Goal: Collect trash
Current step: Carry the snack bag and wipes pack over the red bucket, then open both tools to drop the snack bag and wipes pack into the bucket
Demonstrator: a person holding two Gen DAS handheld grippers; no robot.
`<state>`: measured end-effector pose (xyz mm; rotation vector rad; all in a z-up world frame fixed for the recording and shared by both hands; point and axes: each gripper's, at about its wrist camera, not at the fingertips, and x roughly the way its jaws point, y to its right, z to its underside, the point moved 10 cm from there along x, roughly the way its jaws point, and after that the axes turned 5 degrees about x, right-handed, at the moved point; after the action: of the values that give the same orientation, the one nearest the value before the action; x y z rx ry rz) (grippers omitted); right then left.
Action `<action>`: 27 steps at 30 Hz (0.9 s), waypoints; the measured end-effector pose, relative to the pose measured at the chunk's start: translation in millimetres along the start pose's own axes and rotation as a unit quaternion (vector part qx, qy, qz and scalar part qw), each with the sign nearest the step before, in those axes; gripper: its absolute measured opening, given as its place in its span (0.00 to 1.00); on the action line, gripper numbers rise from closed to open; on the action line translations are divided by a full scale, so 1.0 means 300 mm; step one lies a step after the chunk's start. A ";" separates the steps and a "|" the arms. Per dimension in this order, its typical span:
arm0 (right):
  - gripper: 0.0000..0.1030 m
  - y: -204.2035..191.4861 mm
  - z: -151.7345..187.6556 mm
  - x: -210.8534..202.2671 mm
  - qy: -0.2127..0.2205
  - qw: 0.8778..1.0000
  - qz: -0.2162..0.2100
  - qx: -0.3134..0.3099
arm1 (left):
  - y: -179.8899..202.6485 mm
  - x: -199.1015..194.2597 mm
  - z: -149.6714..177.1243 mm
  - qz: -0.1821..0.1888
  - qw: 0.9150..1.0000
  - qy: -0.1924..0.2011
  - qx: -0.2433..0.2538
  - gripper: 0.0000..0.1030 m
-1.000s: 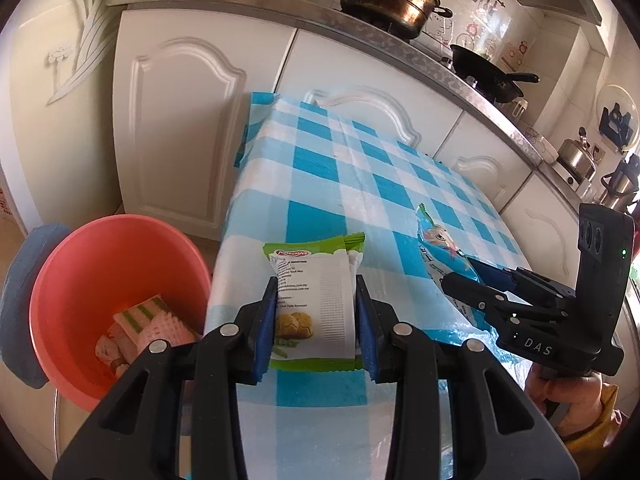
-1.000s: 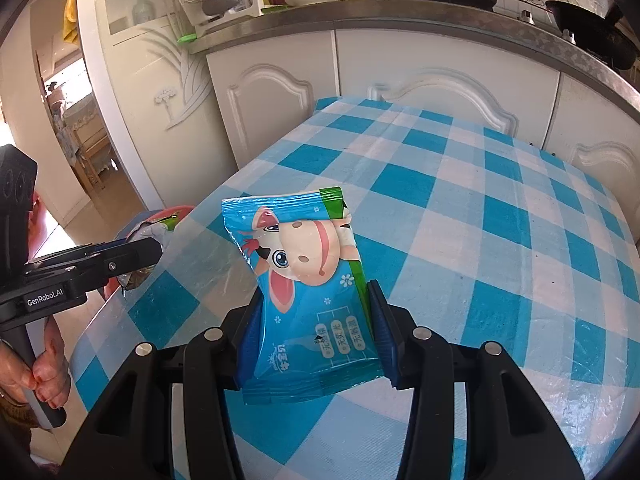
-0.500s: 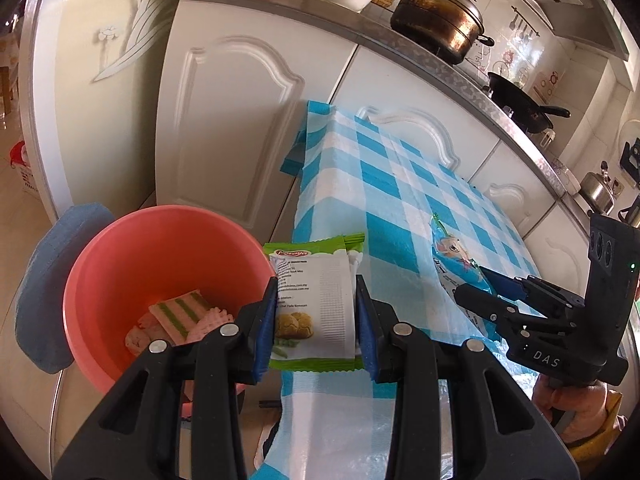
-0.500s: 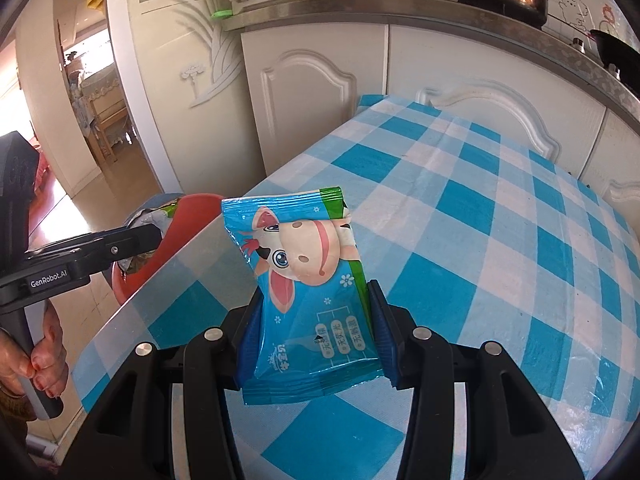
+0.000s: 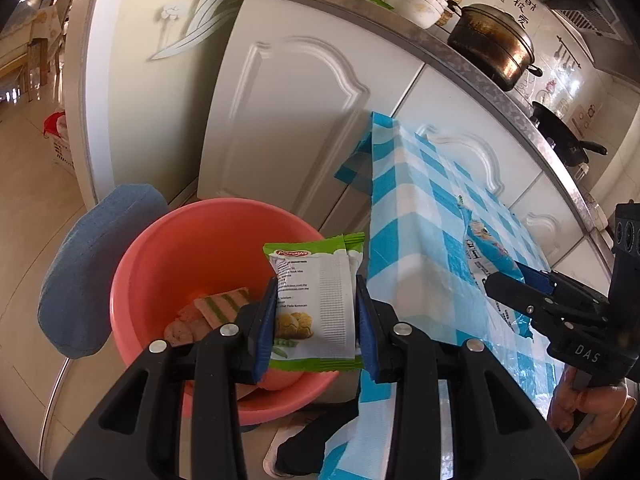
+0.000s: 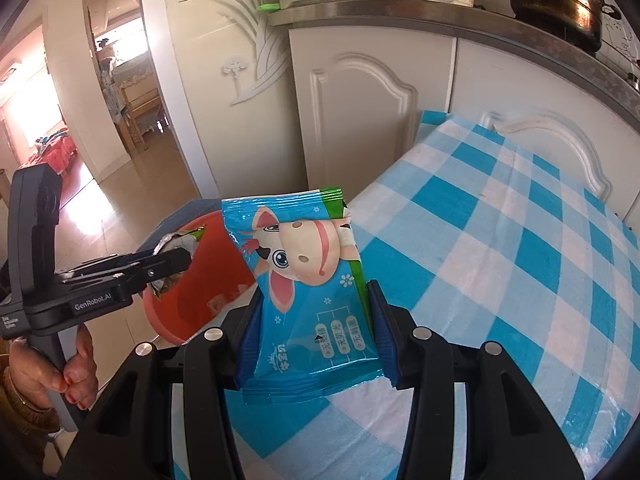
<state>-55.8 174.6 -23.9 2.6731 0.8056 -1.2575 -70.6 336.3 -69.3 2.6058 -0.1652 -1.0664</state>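
My left gripper (image 5: 316, 320) is shut on a green and white snack wrapper (image 5: 316, 300) and holds it over the right rim of a salmon-red plastic basin (image 5: 192, 256) on the floor, which holds a few wrappers (image 5: 216, 308). My right gripper (image 6: 316, 320) is shut on a blue wrapper with a cartoon cow (image 6: 308, 280), held above the left edge of the blue-checked table (image 6: 500, 248). The right gripper also shows in the left wrist view (image 5: 504, 280). The left gripper also shows in the right wrist view (image 6: 176, 258), over the basin (image 6: 208, 280).
White kitchen cabinets (image 5: 288, 120) stand behind the basin and table. A blue cushioned stool (image 5: 92, 268) touches the basin's left side. The counter holds a dark pot (image 5: 492, 48), bowls (image 5: 416, 0) and a wok (image 5: 564, 140). A doorway opens to the left (image 6: 120, 120).
Both grippers moved left with their wrappers. The left one has gone from above the table edge to over the basin's rim; the right one has reached the table's left edge.
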 end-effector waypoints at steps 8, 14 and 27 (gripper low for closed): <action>0.48 -0.147 -0.048 0.097 -0.018 0.999 -0.040 -0.026 | -0.103 0.026 0.001 -0.023 0.999 -0.001 -0.033 0.36; 0.48 -0.230 -0.075 0.190 -0.028 0.997 -0.055 -0.043 | -0.164 0.047 0.013 -0.038 0.998 -0.006 -0.050 0.36; 0.80 -0.118 -0.107 0.200 -0.012 0.995 -0.086 0.052 | -0.231 0.110 0.067 -0.082 0.995 -0.029 -0.055 0.85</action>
<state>-19.3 239.7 -41.7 2.7119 1.0137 -1.4040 -62.1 389.1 -127.9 2.5265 0.0928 -1.1708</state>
